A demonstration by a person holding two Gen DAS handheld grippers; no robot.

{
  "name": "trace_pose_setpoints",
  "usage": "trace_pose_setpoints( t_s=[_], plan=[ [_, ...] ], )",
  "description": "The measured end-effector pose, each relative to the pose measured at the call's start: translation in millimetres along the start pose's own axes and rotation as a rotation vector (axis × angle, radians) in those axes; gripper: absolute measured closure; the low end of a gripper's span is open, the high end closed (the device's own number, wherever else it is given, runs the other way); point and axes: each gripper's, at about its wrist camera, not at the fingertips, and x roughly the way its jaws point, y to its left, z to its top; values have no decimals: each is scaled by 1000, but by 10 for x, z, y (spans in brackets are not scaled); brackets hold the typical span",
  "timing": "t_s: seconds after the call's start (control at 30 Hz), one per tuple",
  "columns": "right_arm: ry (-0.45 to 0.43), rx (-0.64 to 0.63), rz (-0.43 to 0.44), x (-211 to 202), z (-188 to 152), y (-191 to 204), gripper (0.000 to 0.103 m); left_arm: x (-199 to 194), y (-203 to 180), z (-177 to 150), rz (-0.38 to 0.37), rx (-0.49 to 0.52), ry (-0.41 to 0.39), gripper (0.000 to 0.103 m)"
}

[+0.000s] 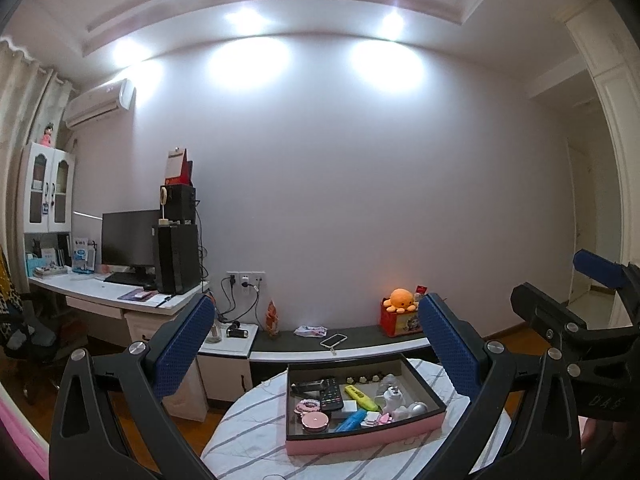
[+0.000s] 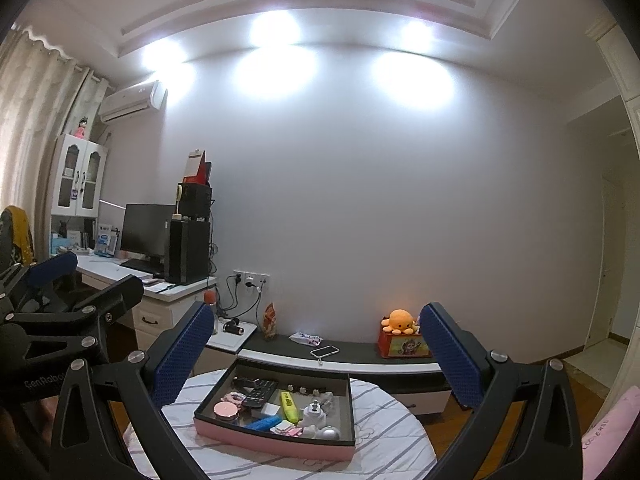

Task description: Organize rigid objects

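Both the left claw (image 1: 316, 344) and right claw (image 2: 316, 350) gape wide and empty above the near tabletop (image 1: 248, 432) edge, the pink tray (image 1: 360, 438) of small objects lying ahead, roughly equally near both.

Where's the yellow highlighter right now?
The yellow highlighter lies inside the pink tray on the striped table, mid-tray, between the black remote on its left and the white plug adapter on its right; both views show it.

An orange plush octopus (image 1: 400, 299) sits on a red tin box (image 1: 401, 320) beside a white-cased phone (image 1: 333, 341) on the dark low cabinet top (image 1: 360, 338).
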Motion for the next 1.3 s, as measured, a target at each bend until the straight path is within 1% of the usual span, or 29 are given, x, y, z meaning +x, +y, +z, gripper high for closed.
trace_pose_setpoints(
  t_s=[0.33, 0.5, 0.63, 1.3],
  plan=[
    [-39, 6, 6, -3, -51, -7, 0, 19, 12, -24, -4, -6, -3, 0],
    [-57, 12, 5, -2, -85, -12, 0, 10, 8, -54, 10, 7, -25, 0],
    [-49, 20, 10, 28, -110, -23, 0, 34, 2, -80, 14, 17, -8, 0],
    [-24, 26, 15, 53, -144, -24, 0, 39, -31, -73, 23, 23, 9, 0]
  ],
)
